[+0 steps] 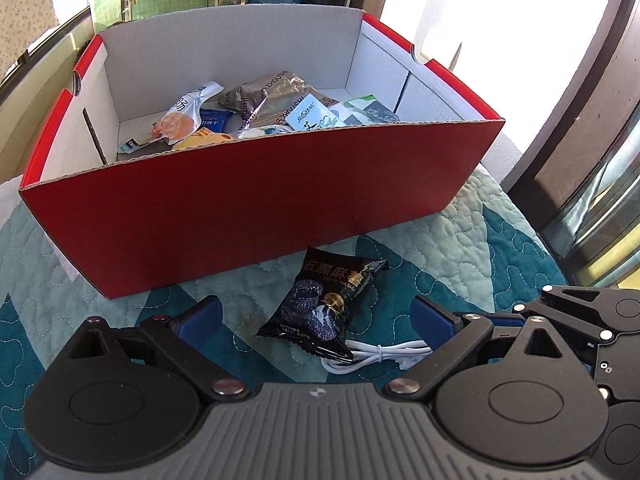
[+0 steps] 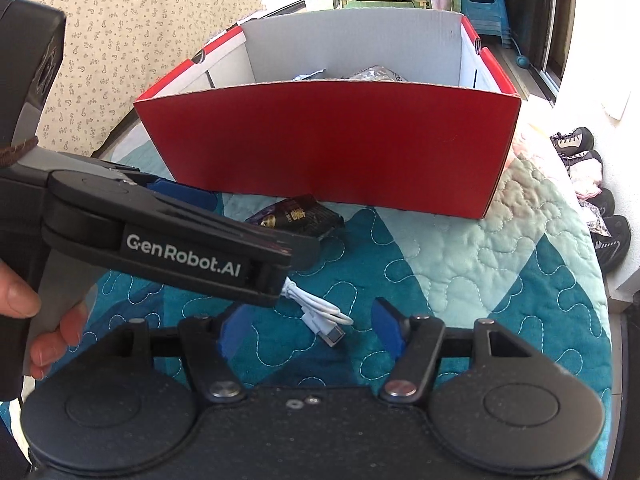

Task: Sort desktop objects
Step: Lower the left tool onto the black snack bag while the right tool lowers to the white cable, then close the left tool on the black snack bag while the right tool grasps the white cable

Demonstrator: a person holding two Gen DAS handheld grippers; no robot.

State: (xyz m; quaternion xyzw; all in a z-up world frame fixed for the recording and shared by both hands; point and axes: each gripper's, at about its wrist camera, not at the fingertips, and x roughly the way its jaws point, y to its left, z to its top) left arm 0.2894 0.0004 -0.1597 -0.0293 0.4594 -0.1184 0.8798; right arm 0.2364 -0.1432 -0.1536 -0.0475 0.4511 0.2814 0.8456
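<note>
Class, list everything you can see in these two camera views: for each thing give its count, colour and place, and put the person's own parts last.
box: one, red outside and white inside, on the quilt
snack packets in box: several, mixed colours, exact count unclear
black snack packet: one, black, on the quilt in front of the box
cable: one, white, coiled beside the black packet
quilt: one, teal and pale green, under everything
shoes: several, dark, on the floor at right
left hand-held gripper: black, blue pads, open
right hand-held gripper: black, blue pads, open
fingers: holding left gripper

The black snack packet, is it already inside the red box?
No, the black snack packet lies on the quilt just in front of the red box.
</note>
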